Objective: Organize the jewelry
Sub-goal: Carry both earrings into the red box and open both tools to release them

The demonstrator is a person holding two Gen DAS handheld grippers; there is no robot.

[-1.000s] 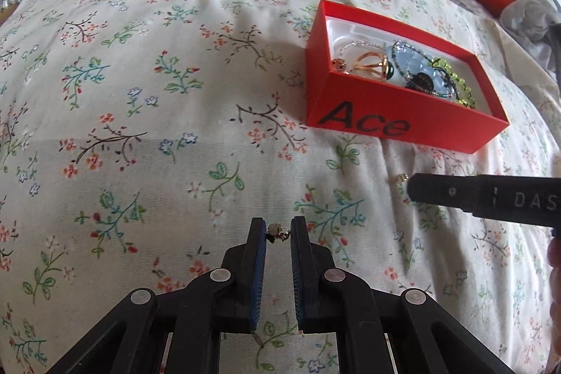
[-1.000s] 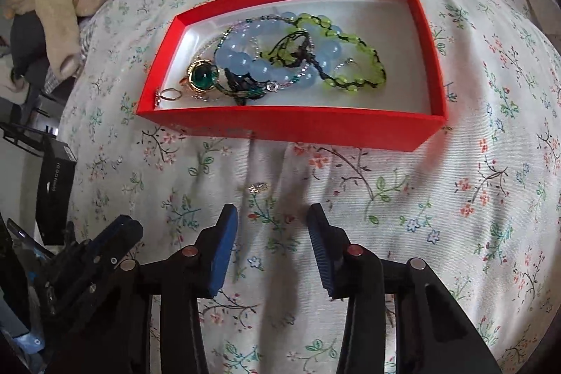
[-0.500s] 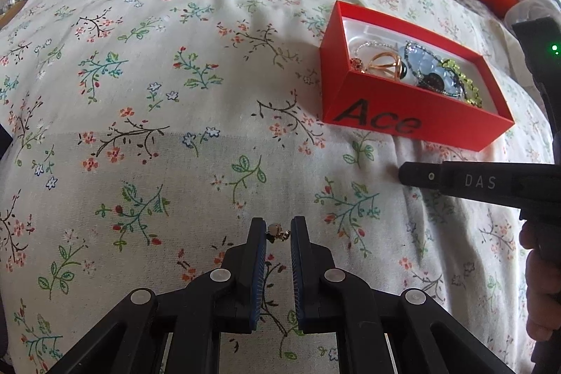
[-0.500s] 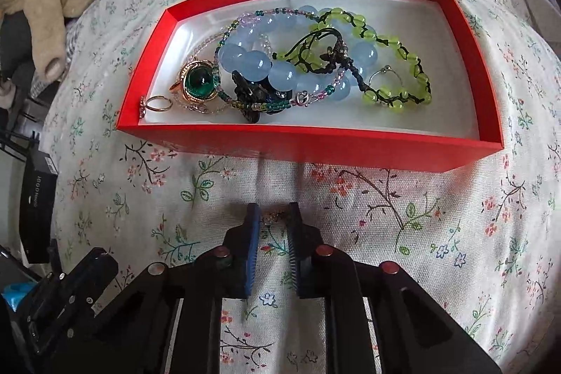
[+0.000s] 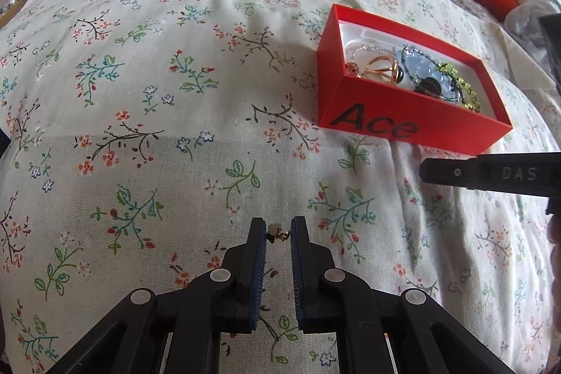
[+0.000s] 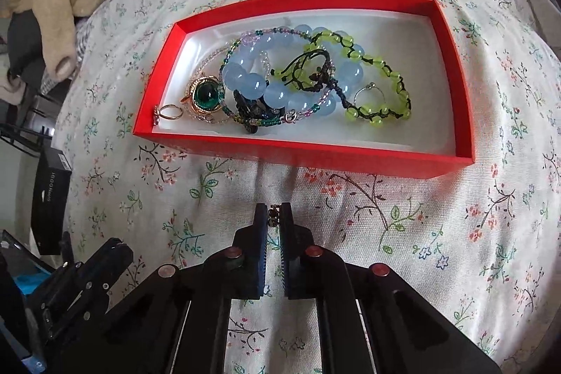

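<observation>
A small gold-toned stud earring [image 6: 274, 214] sat pinched at the very tips of my right gripper [image 6: 275, 216], jaws clenched on it, above the floral cotton bedspread [image 6: 403, 233] just short of the red cardboard box [image 6: 350, 160]; I judged the tip grip kept it visible for dropping in. My left gripper [image 5: 278, 233] clasped a second small gold earring [image 5: 278, 232] likewise, well apart from the box. Inside lay the pale blue bead bracelet [image 6: 277, 83], lime-green bead bracelet [image 6: 371, 58] and green-stoned gold ring [image 6: 205, 93], gathered together.
</observation>
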